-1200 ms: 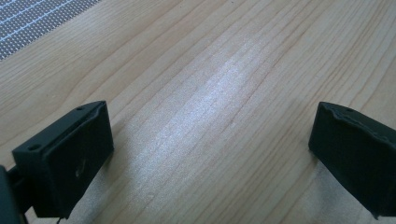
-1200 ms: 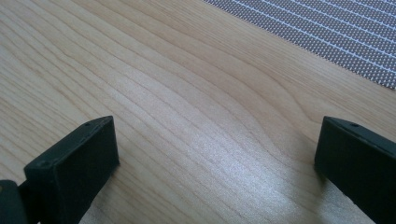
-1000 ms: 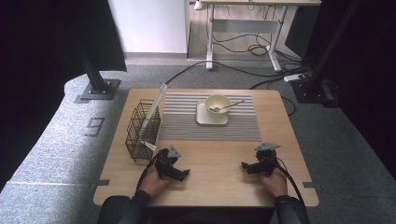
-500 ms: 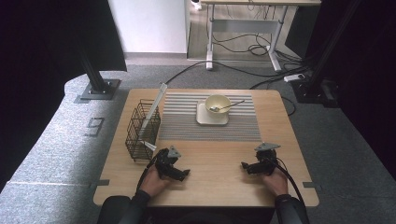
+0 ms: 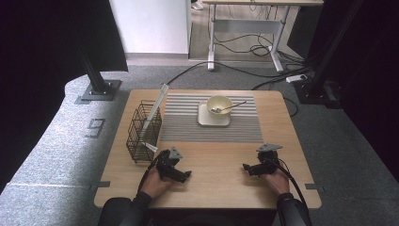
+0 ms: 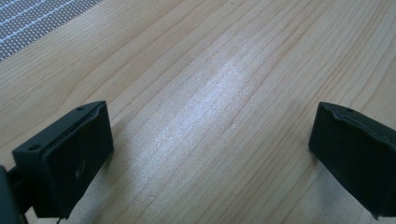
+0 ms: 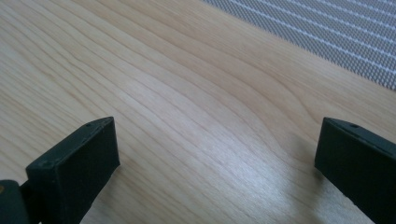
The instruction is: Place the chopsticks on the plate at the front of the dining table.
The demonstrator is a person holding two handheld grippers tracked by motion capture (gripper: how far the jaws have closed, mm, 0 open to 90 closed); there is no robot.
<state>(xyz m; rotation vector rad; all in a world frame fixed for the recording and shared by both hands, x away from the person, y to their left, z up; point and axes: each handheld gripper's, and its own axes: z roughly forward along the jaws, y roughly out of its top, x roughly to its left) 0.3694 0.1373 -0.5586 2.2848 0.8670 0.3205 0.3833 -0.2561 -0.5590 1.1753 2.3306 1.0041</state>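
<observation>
Bowl point(image 5: 219, 104) sits on a square plate point(image 5: 203, 119) at about 12 o'clock on the bench point(image 5: 221, 186), over the far half of a striped grey mat point(image 5: 179, 129). A spoon point(image 5: 229, 108) lies in the bowl, its handle sticking out over the rim toward 2 o'clock.

At 10 o'clock stands a black wire rack point(image 5: 143, 133), just beside the left edge of the mat. A long pale flat piece point(image 5: 155, 107) leans in it, tilted so its top points toward 1 o'clock; what it is cannot be told.

The left gripper point(image 5: 181, 175) rests low at 7 o'clock, held in the person's left hand point(image 5: 154, 180), with its jaws pointing toward 4 o'clock. In the left gripper view the jaws are spread wide with only bare wood between them, and a corner of the mat shows at the upper left.

The right gripper point(image 5: 246, 168) lies at 5 o'clock in the right hand point(image 5: 275, 179), pointing toward 9 o'clock, with a grey plate on top and a cable trailing back along the sleeve. In the right gripper view its jaws are also spread wide over bare wood, holding nothing, with the mat at the upper right.

The two grippers are well apart, and both are well apart from the bowl and the rack.
</observation>
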